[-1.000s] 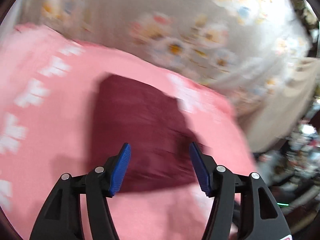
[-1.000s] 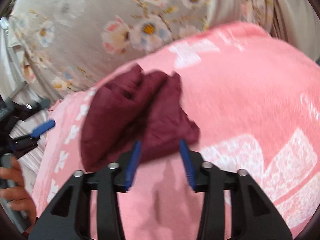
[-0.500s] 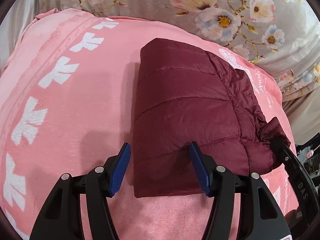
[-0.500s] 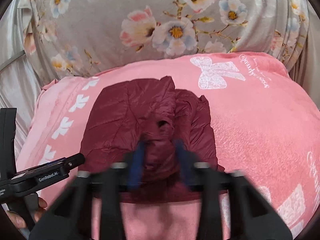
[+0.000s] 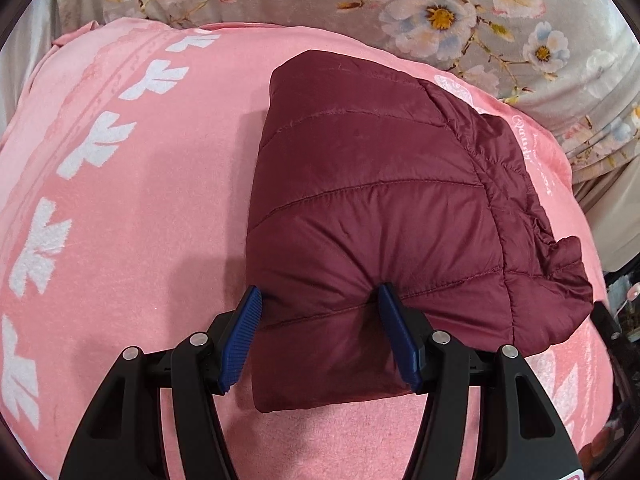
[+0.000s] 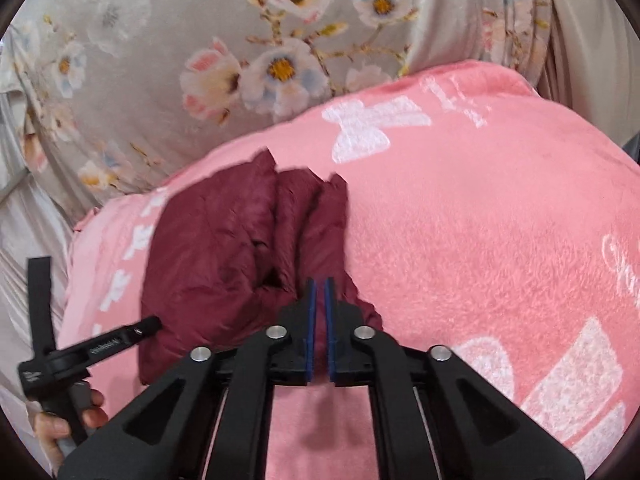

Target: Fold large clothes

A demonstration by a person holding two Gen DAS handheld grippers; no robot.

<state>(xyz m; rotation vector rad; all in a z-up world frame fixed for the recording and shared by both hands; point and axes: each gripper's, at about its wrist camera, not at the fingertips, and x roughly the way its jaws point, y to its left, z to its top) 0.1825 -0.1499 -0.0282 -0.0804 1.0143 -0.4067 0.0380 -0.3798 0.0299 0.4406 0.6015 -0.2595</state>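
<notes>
A maroon quilted jacket (image 5: 380, 200) lies folded into a thick block on a pink blanket (image 5: 120, 220). My left gripper (image 5: 318, 290) stands open and straddles the jacket's near left corner: one pad dents the fabric, the other sits beside the left edge. In the right wrist view the jacket (image 6: 216, 260) shows its layered folded end. My right gripper (image 6: 320, 282) is at the jacket's near right edge. Its pads are a narrow slit apart and the jaws are opening, with no fabric seen between them. The left gripper (image 6: 92, 350) shows at lower left, held by a hand (image 6: 60, 428).
The pink blanket (image 6: 480, 240) with white bow prints covers a rounded surface and spreads wide to the right of the jacket. Behind it hangs a grey floral sheet (image 6: 200, 60), also seen in the left wrist view as a floral sheet (image 5: 440, 12).
My left gripper came down onto the jacket's near corner, still as wide. My right gripper's pads closed from wide apart to a slit, and it shifted right along the jacket's near edge.
</notes>
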